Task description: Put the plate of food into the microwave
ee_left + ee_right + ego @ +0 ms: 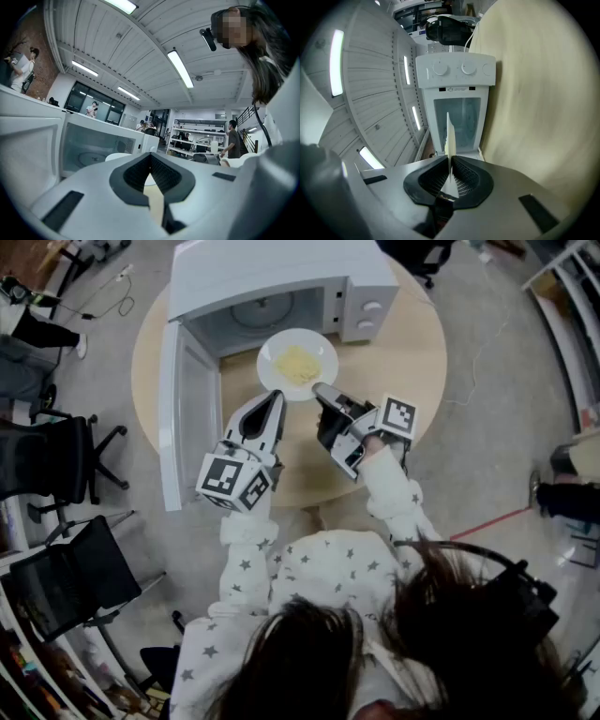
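My right gripper [323, 390] has its jaws clamped on the plate [270, 367] rim, right at the open microwave [281, 277] mouth. Left gripper [275, 397] jaws are together, empty, also out front of the microwave.

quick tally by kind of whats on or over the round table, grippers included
microwave: 1
plate: 1
heap of yellow food: 1
grippers: 2, the left gripper and the right gripper
total: 5
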Tool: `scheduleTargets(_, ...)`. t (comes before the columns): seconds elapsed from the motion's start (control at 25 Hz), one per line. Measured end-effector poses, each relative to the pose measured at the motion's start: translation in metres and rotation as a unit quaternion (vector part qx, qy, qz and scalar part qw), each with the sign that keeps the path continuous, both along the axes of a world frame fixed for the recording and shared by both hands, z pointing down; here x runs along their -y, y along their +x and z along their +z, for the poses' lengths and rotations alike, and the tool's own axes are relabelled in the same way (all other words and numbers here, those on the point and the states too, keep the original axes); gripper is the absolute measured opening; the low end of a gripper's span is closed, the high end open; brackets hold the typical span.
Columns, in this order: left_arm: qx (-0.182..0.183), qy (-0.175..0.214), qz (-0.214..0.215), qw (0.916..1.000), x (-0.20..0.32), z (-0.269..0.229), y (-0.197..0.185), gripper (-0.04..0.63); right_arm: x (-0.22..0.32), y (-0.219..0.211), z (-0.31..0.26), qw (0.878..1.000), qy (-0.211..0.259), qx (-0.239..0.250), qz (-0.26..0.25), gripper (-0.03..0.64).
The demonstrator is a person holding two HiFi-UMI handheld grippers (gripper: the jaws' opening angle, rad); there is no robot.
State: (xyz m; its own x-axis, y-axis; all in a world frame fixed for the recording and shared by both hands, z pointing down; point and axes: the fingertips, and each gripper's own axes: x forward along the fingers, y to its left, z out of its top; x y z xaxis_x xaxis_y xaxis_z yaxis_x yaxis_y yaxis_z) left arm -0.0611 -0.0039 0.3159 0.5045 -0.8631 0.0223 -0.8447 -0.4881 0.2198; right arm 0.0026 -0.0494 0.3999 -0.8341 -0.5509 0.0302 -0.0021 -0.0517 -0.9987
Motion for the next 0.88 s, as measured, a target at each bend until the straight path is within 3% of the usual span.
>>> scheduleTargets(0.16,-0.009,-0.018,-0.009,0.9998,-0.008,0.013,0.006,0.002,-0.014,0.005,0.021,1.000,-0.015,-0.008,-0.007,0.025)
scheduleTargets(0.44,-0.018,-0.036,-0.027,0.9988,0.043,0.028,-0.004,0.002,0.036,-0.011,0.050,0.999,-0.046,-0.017,-0.025,0.025)
scheduleTargets(0.88,-0.029,-0.039,-0.050,0.9975,0.074,0.062,-0.024,0.002,0.080,-0.033,0.079,0.998,-0.043,-0.023,-0.030,0.025)
